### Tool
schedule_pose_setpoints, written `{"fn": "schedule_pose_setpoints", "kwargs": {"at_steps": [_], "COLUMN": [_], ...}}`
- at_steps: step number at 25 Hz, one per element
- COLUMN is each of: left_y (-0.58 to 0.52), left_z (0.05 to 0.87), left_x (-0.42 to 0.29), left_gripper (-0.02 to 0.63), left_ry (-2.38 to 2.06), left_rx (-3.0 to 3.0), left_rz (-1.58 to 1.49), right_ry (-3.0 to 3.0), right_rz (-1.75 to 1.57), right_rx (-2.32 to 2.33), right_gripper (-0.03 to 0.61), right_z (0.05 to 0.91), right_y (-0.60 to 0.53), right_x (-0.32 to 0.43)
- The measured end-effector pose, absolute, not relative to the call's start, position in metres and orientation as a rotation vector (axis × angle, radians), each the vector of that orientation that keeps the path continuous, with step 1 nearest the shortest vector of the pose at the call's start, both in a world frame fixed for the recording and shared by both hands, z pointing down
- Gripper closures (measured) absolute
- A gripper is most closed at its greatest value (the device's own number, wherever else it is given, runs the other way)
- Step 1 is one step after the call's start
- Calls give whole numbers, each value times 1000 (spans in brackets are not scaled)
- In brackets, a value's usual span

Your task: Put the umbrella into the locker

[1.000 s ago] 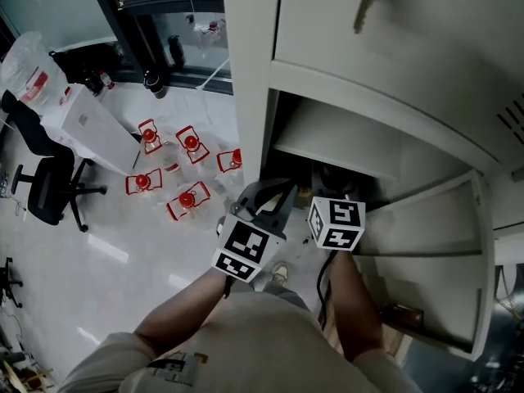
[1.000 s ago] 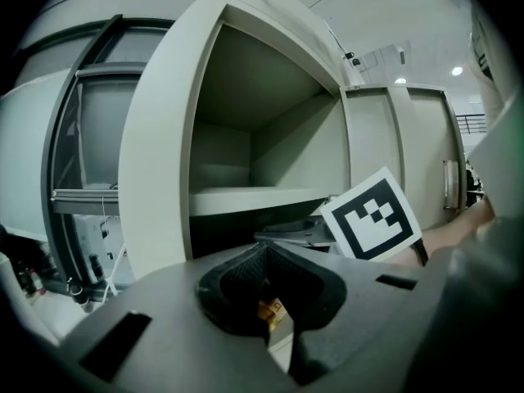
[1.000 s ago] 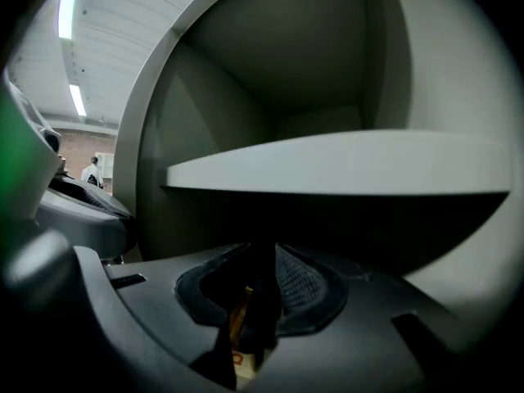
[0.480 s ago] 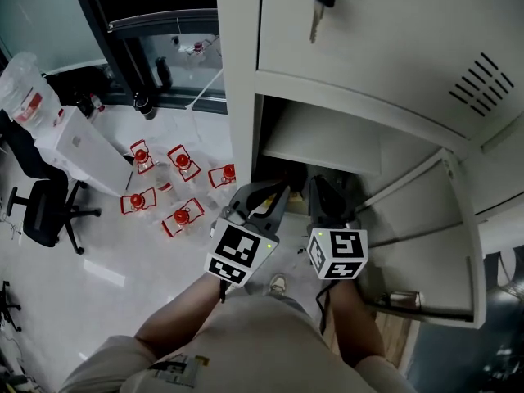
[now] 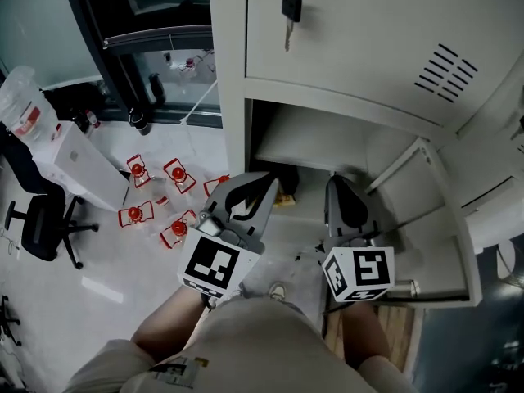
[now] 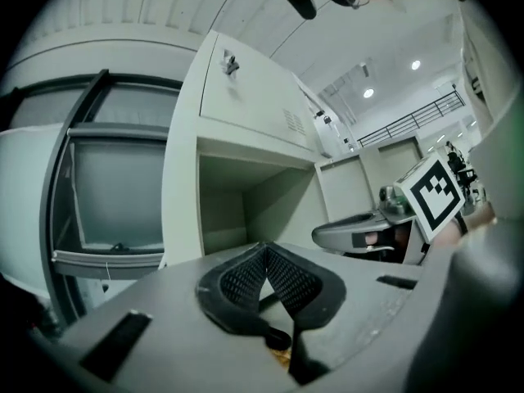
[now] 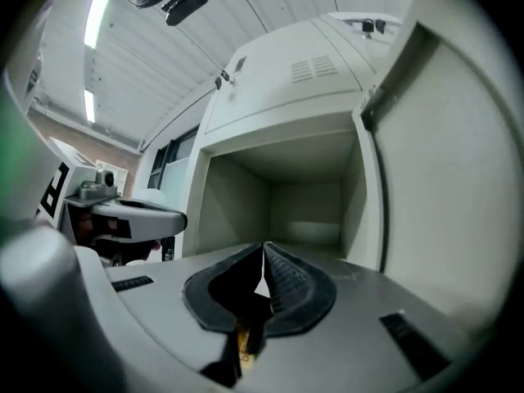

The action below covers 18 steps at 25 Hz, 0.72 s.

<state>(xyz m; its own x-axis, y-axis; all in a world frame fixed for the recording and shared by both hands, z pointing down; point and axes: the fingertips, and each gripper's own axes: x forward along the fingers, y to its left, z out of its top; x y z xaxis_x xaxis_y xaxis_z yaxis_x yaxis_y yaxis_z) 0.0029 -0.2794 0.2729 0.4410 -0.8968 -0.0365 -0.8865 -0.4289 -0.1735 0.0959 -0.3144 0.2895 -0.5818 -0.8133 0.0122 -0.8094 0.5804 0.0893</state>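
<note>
Holding the left tongs [image 5: 248,193] and right tongs [image 5: 339,188] side by side before the open locker [image 5: 236,97] compartment.
Head view: both tongs point into the lower compartment, its door [image 5: 426,219] swung out to the right; a dark bundle with a yellowish patch, seemingly the umbrella [image 5: 286,188], lies on the compartment's bottom near its front edge, between the two tips. A key [image 5: 287,8] hangs in the closed door above. Red-and-white objects [image 5: 176,174] and an office chair [image 5: 37,219] stand on the floor to the left. Left gripper view: the left tongs [image 6: 264,256] are closed tip to tip with nothing between them, the marker cube [image 6: 434,196] of the right tongs off to the right. Right gripper view: the right tongs [image 7: 264,254] are likewise closed and empty, facing the compartment's back wall [image 7: 307,207].
</note>
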Motion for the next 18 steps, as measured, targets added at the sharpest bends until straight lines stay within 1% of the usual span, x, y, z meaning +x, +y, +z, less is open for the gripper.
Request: {"fn": "schedule_pose_setpoints", "kwargs": {"at_steps": [3, 6, 8, 12, 18], "left_y": [-269, -259, -251, -234, -219], "left_z": [244, 227, 219, 209, 213], "left_x": [-5, -15, -21, -30, -35], "left_gripper": [606, 606, 606, 606, 606], "left_ry": [1553, 1561, 1579, 1639, 1610], "left_rx": [-2431, -2336, -2308, -2343, -2354], "left_rz": [-81, -167, -168, -75, -59], "right_ry": [-2803, -2860, -2897, -2949, -3002], "right_rz": [-160, -152, -130, -113, -126], "right_rx": [1405, 1405, 1398, 1388, 1386], "right_gripper": [566, 568, 569, 571, 571], "right_z": [258, 234, 223, 207, 196], "right_y": [-302, -290, -282, -266, -246], "right_x": [101, 108, 112, 118, 123]}}
